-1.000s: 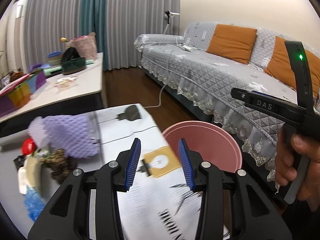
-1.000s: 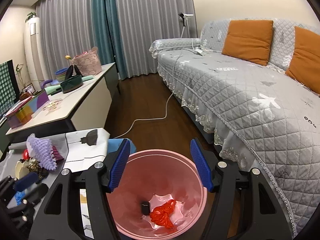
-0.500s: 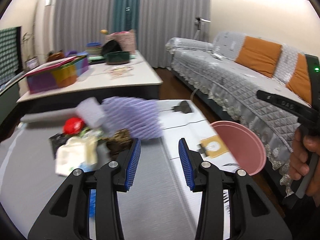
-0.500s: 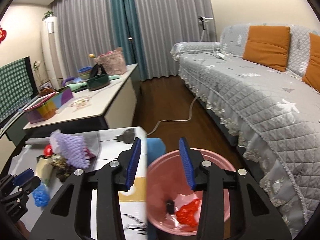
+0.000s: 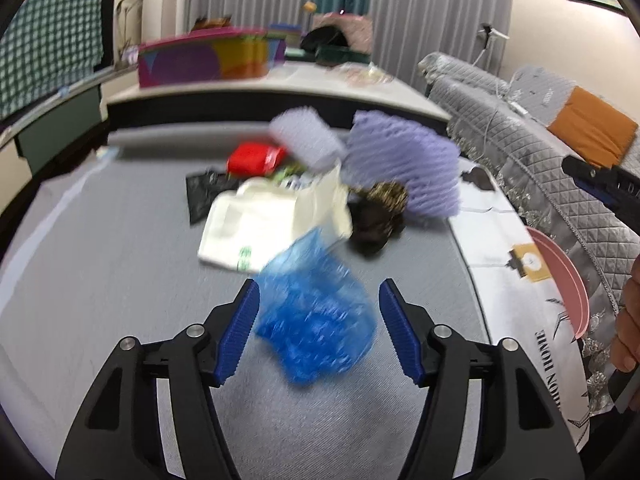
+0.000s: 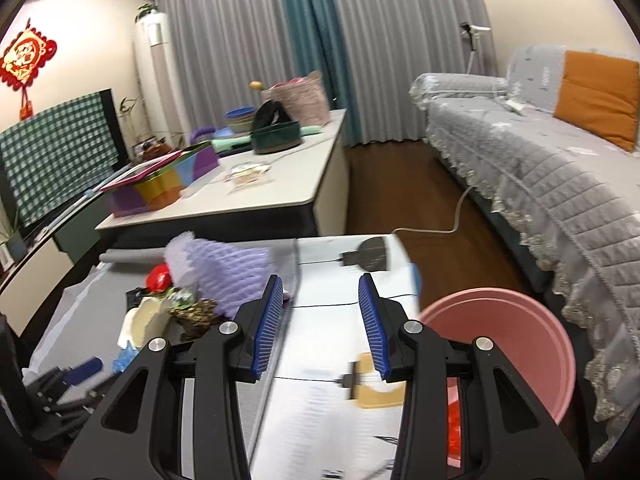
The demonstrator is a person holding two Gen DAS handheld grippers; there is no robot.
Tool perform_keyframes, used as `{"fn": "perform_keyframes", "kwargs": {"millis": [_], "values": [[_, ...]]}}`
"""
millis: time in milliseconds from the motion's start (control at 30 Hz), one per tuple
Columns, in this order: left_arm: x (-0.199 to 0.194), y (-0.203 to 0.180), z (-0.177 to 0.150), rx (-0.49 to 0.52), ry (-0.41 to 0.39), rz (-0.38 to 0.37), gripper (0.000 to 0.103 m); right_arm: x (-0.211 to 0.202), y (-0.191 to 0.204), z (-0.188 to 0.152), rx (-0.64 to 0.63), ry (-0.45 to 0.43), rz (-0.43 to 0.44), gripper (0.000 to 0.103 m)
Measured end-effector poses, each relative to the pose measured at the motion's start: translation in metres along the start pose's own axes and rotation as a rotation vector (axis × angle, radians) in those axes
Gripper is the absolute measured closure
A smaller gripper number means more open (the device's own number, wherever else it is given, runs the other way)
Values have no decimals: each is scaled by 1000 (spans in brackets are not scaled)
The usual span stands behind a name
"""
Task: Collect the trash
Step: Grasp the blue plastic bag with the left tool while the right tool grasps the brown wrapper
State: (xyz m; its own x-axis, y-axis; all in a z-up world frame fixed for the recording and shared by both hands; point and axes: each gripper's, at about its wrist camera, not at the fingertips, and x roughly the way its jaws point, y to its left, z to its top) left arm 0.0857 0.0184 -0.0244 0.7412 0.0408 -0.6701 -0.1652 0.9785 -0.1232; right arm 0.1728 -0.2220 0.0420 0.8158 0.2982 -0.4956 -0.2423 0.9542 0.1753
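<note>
The left claw (image 5: 318,328) has just been spreading, its jaws either side of a crumpled blue bag (image 5: 316,320) on the grey counter (image 5: 100,280), pads not pressing it. Farther off lies a white wrapper (image 5: 264,224) and purple foam netting (image 5: 404,168). The right claw (image 6: 319,322) stands part spread, empty, left of the pink bin (image 6: 504,344)
</note>
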Motion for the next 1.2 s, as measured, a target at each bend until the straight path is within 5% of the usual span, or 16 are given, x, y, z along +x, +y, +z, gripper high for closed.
{"fn": "perform_keyframes", "kwargs": {"millis": [333,500,600,933,1100,1200], "values": [[14,9,-6,-32,66,-26,48,46,47,-12,-45,70,115,63],[21,12,-7,-29,98,-59,86,72,65,-19,-64,122,164,63],[21,15,-7,-33,100,-63,96,85,72,-22,-61,150,186,63],[15,23,-1,-25,58,-53,97,127,84,-35,-39,244,216,63],[12,25,3,-31,43,-51,97,134,88,-39,-50,264,235,96],[11,23,5,-28,33,-52,98,127,91,-38,-74,241,240,99]]}}
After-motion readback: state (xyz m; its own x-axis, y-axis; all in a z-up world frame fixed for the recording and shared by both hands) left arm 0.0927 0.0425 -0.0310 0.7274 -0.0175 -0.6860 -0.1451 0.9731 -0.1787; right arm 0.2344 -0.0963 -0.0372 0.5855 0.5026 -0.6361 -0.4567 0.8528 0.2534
